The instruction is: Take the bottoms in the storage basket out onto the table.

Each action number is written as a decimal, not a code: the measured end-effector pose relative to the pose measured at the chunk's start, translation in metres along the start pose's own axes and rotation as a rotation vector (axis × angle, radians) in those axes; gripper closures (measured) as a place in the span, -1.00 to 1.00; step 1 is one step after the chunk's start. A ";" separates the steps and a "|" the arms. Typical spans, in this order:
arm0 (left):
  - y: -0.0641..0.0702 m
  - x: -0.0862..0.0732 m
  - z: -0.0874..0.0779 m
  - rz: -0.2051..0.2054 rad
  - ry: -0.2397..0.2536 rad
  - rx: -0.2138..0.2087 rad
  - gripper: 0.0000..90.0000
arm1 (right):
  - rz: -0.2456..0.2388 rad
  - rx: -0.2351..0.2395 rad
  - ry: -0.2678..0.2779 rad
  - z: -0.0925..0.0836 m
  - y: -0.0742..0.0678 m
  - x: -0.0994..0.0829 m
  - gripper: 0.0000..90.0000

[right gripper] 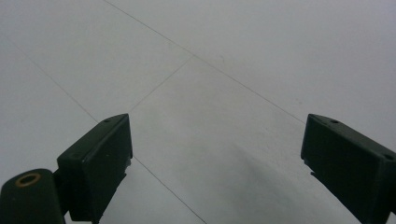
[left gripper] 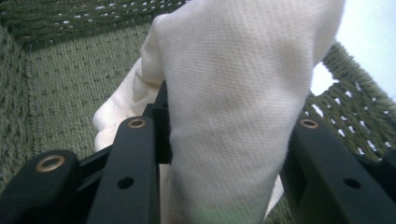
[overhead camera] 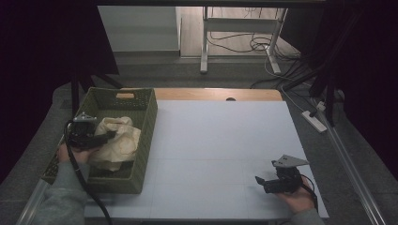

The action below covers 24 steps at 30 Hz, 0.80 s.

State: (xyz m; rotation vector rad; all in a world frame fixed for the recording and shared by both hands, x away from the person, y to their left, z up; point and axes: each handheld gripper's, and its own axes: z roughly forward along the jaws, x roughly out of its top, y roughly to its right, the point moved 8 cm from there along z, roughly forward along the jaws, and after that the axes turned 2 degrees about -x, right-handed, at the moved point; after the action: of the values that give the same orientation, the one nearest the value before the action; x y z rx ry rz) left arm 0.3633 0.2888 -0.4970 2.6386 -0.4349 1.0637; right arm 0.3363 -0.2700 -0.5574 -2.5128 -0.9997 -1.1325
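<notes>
- Left tool [overhead camera: 109, 135] clenched on a fold of cream cloth [overhead camera: 117, 143], jaws pressing it from both sides in the left gripper view [left gripper: 233, 116].
- Cloth bunched inside the green woven basket [overhead camera: 145, 126] at the table's [overhead camera: 220, 140] left edge.
- Right tool [overhead camera: 259, 183] released, jaws wide apart, held low over bare white table at the near right [right gripper: 215, 140].

The cream cloth [left gripper: 233, 107] is a fine, matt weave. The olive basket [overhead camera: 145, 123] is coarse woven cord. At frame centre, the table top [overhead camera: 220, 140] looks smooth, matt white, its far edge wood.
</notes>
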 end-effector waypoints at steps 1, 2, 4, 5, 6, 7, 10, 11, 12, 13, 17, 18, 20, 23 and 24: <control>0.000 0.001 -0.001 -0.003 0.006 -0.001 0.34 | 0.000 0.000 0.000 0.000 0.000 0.000 -0.80; 0.000 0.001 -0.002 -0.005 0.012 -0.004 0.34 | 0.000 -0.001 0.000 0.000 0.000 0.000 -0.80; 0.001 0.001 -0.003 -0.008 0.022 -0.014 0.34 | 0.000 -0.001 -0.001 0.000 0.000 0.000 -0.80; 0.002 0.001 -0.003 -0.008 0.026 -0.019 0.34 | -0.001 -0.002 -0.001 0.000 0.000 0.000 -0.80; 0.002 0.001 -0.003 -0.010 0.028 -0.022 0.34 | -0.001 -0.002 -0.001 0.000 0.000 0.000 -0.80; 0.001 0.001 -0.003 -0.011 0.030 -0.022 0.34 | -0.001 -0.002 -0.001 0.000 0.000 0.000 -0.80; 0.001 0.001 -0.005 -0.016 0.037 -0.017 0.34 | -0.002 -0.002 -0.001 0.000 0.000 0.000 -0.80; 0.000 0.001 -0.006 -0.019 0.041 -0.018 0.34 | -0.002 -0.002 -0.001 0.000 0.000 0.000 -0.80; 0.000 0.001 -0.006 -0.022 0.046 -0.015 0.34 | -0.001 -0.002 -0.001 0.000 0.000 0.000 -0.80; 0.000 0.001 -0.007 -0.025 0.051 -0.014 0.34 | -0.001 -0.003 -0.002 0.000 0.000 0.000 -0.80; 0.000 0.003 -0.009 -0.032 0.073 -0.021 0.34 | -0.002 -0.003 -0.004 0.000 0.000 0.000 -0.80; 0.000 0.003 -0.009 -0.036 0.081 -0.026 0.34 | -0.002 -0.004 -0.004 0.000 0.000 0.000 -0.79; 0.000 0.004 -0.010 -0.045 0.094 -0.031 0.34 | -0.003 -0.004 -0.005 0.000 0.000 0.000 -0.80; 0.000 0.004 -0.012 -0.045 0.103 -0.030 0.34 | -0.003 -0.005 -0.007 0.001 0.000 0.000 -0.79; -0.001 0.005 -0.013 -0.048 0.108 -0.029 0.34 | -0.004 -0.005 -0.007 0.001 0.000 0.000 -0.79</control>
State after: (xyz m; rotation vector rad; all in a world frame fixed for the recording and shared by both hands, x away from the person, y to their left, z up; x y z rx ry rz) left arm 0.3590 0.2928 -0.4848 2.5379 -0.3598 1.1694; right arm 0.3365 -0.2700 -0.5582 -2.5211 -1.0050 -1.1295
